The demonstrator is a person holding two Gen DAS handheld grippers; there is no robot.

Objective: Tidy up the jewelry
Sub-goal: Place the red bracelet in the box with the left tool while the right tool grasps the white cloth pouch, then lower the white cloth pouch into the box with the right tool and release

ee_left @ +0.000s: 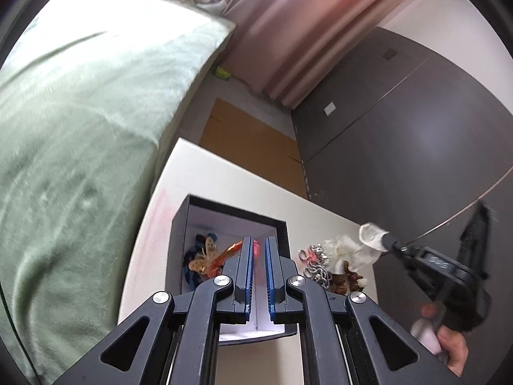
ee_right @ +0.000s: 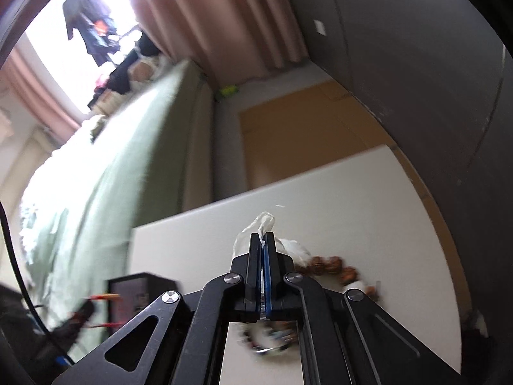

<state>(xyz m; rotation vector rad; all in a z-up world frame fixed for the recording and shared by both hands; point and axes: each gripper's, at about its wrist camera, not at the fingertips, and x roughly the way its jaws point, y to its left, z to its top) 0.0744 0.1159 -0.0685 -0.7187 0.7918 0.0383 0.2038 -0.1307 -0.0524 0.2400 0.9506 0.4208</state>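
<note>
A black jewelry box (ee_left: 181, 221) with a white lining stands open on the white table (ee_left: 224, 179). Inside lie a blue and tan beaded piece (ee_left: 200, 256) and an orange-red piece (ee_left: 229, 252). My left gripper (ee_left: 259, 243) hangs over the box with its jaws a little apart around the orange-red piece, not closed on it. My right gripper (ee_right: 265, 236) is shut on a clear plastic bag (ee_right: 264, 221), also seen at the right in the left wrist view (ee_left: 372, 235). A silver chain (ee_left: 315, 261) and brown beads (ee_left: 344, 280) lie on the table beside the box.
A bed with a green cover (ee_left: 80, 128) runs along the table's left side. A pink curtain (ee_left: 288, 32) and a dark wardrobe (ee_left: 416, 128) stand behind. The table's far edge (ee_right: 288, 189) drops to a wooden floor (ee_right: 304, 134).
</note>
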